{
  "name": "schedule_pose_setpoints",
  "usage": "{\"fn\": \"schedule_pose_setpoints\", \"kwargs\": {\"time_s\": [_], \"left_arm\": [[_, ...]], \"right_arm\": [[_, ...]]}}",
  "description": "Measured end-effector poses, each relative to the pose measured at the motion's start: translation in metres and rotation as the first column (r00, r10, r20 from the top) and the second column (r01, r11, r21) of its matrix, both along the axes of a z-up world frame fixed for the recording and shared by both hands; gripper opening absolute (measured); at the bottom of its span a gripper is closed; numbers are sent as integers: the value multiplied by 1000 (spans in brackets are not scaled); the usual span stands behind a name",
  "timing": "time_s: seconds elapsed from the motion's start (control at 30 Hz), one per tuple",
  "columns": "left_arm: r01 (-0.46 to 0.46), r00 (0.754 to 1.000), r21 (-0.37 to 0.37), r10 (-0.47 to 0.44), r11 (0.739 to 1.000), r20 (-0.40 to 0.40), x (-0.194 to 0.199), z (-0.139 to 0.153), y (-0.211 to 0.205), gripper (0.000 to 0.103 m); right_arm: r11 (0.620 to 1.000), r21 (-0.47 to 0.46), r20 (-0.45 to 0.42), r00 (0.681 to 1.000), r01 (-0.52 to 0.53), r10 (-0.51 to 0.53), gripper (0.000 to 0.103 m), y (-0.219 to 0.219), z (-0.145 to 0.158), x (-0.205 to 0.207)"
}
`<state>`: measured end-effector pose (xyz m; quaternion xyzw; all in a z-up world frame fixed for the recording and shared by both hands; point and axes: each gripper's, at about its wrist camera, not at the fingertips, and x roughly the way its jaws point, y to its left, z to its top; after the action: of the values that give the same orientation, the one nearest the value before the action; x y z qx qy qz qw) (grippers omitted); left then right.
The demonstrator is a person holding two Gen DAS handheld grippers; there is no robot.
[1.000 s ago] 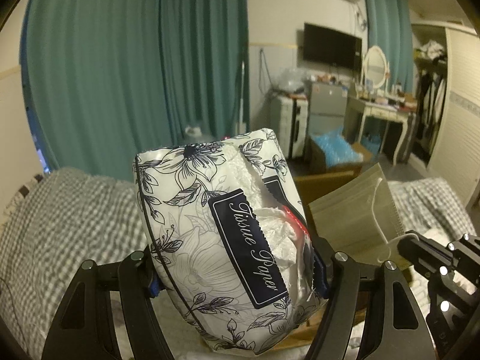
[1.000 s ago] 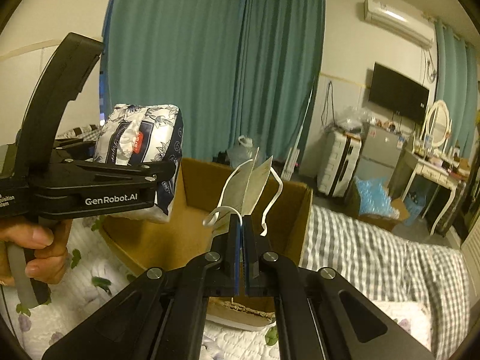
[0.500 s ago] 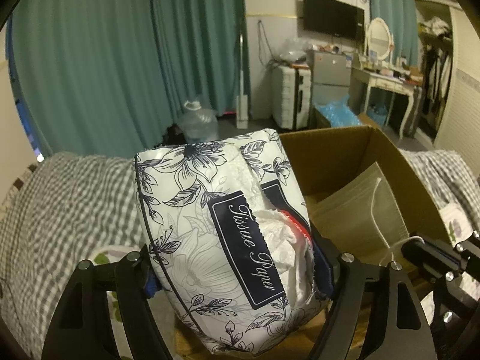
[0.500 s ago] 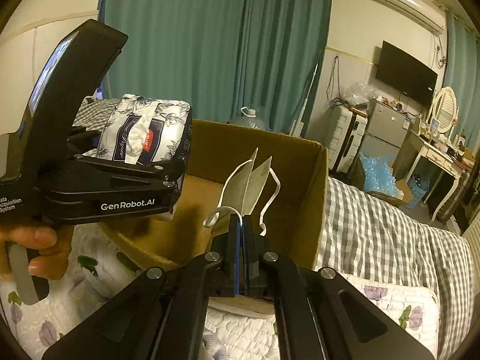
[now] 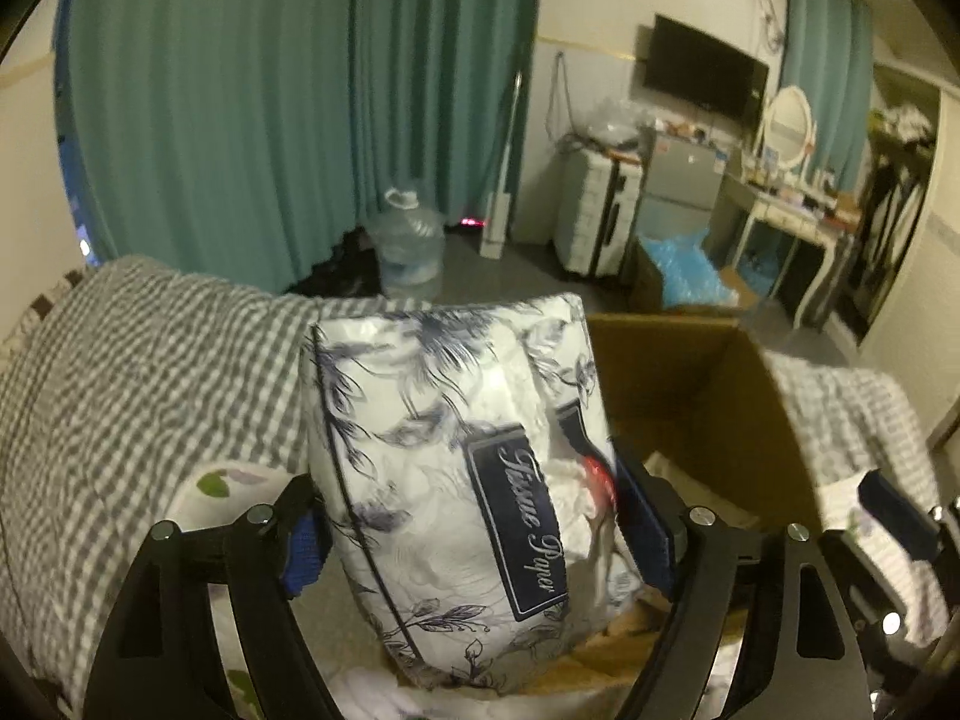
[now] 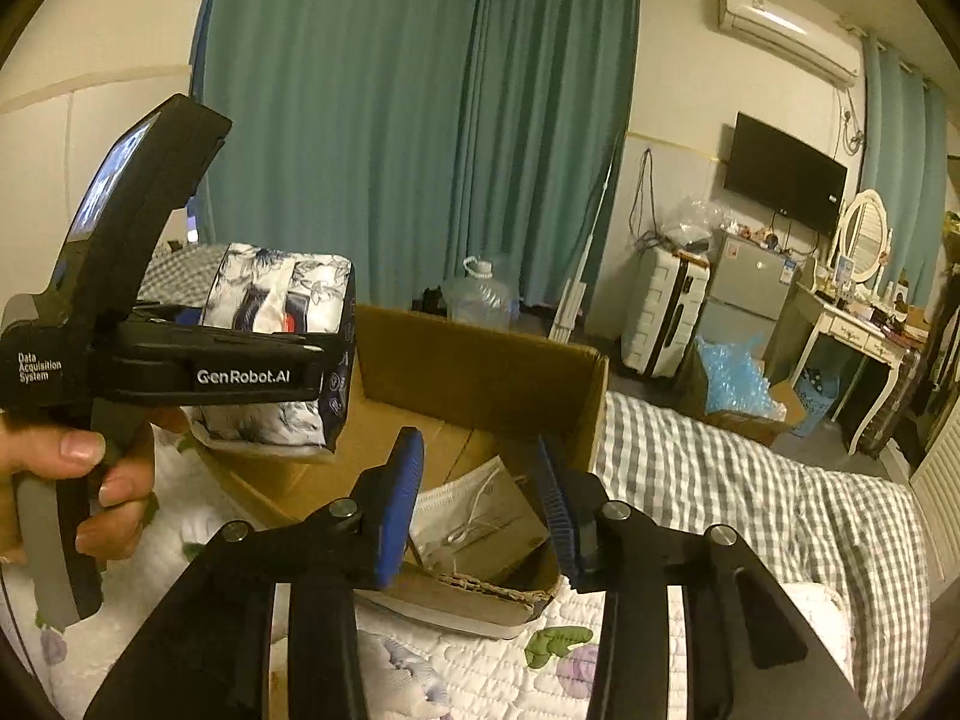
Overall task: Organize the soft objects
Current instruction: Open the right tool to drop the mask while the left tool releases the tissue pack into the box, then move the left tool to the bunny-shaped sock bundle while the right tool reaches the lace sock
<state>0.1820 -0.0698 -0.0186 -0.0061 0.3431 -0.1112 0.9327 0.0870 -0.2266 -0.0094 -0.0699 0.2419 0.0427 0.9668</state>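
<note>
Tissue pack clamped between the left gripper fingers, hovering at the near edge of the cardboard box on the bed. Face mask lying inside, right gripper fingers spread and empty above it. Next, probably: lower the pack in beside the mask, then let go.

Both wrist fisheyes close above the cardboard box, facing the teal curtains, box shared.

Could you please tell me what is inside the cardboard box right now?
A face mask lies on the cardboard box floor. The near wall and the tissue pack hide the rest.
</note>
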Motion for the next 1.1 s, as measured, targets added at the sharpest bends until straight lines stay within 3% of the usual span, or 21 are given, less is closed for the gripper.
{"fn": "schedule_pose_setpoints", "kwargs": {"time_s": [0.1,0.5,0.57,0.6,0.67,0.83,1.1], "left_arm": [[7,1000,-18,-7,1000,6,-7,9,3,81],[-2,991,-12,3,1000,137,-48,56,19,82],[-12,985,-18,15,1000,170,-58,66,23,101],[-16,983,-25,21,1000,185,-62,69,26,103],[-20,974,-60,33,998,225,-75,78,33,103],[-43,945,-38,53,998,322,-103,97,43,103],[-61,939,-61,78,996,336,-118,110,62,103]], "right_arm": [[1000,4,29,1000,1,-1,46,1,12,-10],[1000,0,129,991,27,-27,53,3,58,-62],[1000,4,146,989,30,-30,56,3,66,-72],[1000,6,153,988,30,-30,58,3,69,-75],[1000,10,163,986,29,-30,60,2,75,-82],[1000,15,185,983,15,-18,70,6,86,-101],[1000,28,214,977,-10,3,87,14,95,-117]]}}
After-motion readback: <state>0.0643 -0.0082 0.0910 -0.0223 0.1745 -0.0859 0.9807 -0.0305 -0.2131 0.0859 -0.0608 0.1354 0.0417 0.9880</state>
